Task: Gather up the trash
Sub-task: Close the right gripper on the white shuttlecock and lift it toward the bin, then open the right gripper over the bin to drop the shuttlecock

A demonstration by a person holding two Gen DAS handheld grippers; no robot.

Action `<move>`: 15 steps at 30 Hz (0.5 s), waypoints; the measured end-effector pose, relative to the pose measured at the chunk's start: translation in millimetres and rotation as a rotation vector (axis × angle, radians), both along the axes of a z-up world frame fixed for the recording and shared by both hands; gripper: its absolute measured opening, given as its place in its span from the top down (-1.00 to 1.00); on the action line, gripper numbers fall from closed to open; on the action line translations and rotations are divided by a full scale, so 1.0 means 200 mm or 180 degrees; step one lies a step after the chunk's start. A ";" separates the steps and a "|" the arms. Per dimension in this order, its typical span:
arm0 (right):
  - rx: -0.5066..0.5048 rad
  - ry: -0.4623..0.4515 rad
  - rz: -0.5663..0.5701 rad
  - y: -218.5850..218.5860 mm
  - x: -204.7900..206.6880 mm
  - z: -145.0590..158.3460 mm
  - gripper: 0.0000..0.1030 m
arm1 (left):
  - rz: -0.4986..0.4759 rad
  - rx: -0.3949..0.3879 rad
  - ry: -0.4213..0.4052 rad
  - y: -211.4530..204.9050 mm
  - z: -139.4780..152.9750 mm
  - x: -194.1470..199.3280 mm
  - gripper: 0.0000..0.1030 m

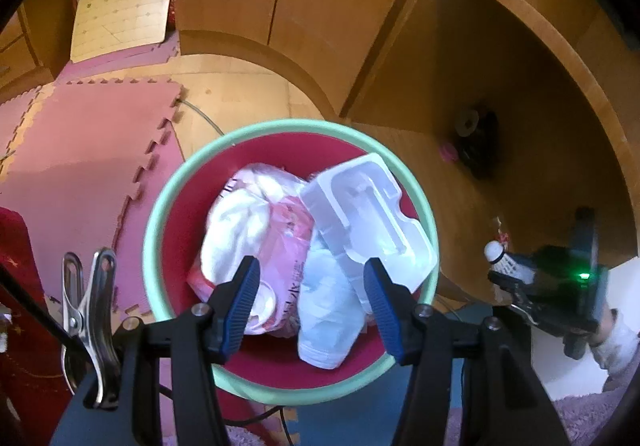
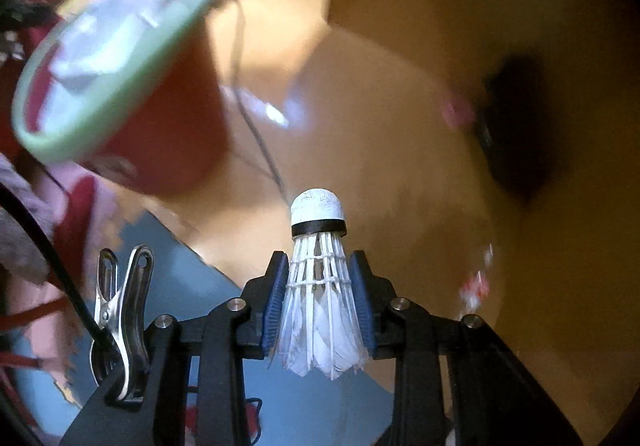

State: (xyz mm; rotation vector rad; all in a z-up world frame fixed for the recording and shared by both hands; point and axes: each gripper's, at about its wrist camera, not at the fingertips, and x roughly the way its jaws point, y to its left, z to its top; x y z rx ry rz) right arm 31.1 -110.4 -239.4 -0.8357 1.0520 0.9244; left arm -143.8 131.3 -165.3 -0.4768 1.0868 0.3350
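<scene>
The right tool [image 2: 319, 288] pinches a shuttlecock [image 2: 318, 270] by its feathers, bound for the bin [image 1: 290, 258]. The left tool [image 1: 312, 306] hovers over it open, empty

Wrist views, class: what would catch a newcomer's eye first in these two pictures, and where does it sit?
In the right wrist view, a white feather shuttlecock stands cork-up, pinched between the right gripper's blue fingers. In the left wrist view, a red bin with a mint-green rim fills the centre, holding a white moulded plastic tray and pink-and-white wrappers, with the left gripper open above it.
</scene>
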 end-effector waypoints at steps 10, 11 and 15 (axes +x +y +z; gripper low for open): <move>0.0340 0.0014 0.0725 0.47 -0.25 0.30 0.37 | 0.0079 -0.0071 -0.0021 0.04 0.04 -0.01 -0.11; 0.0302 0.0012 0.0805 0.51 -0.28 0.30 0.37 | 0.0084 -0.0067 -0.0024 0.04 0.04 -0.01 -0.11; 0.0170 -0.0021 0.1061 0.64 -0.37 0.30 0.37 | 0.0161 -0.0093 -0.0005 0.07 0.05 -0.03 -0.11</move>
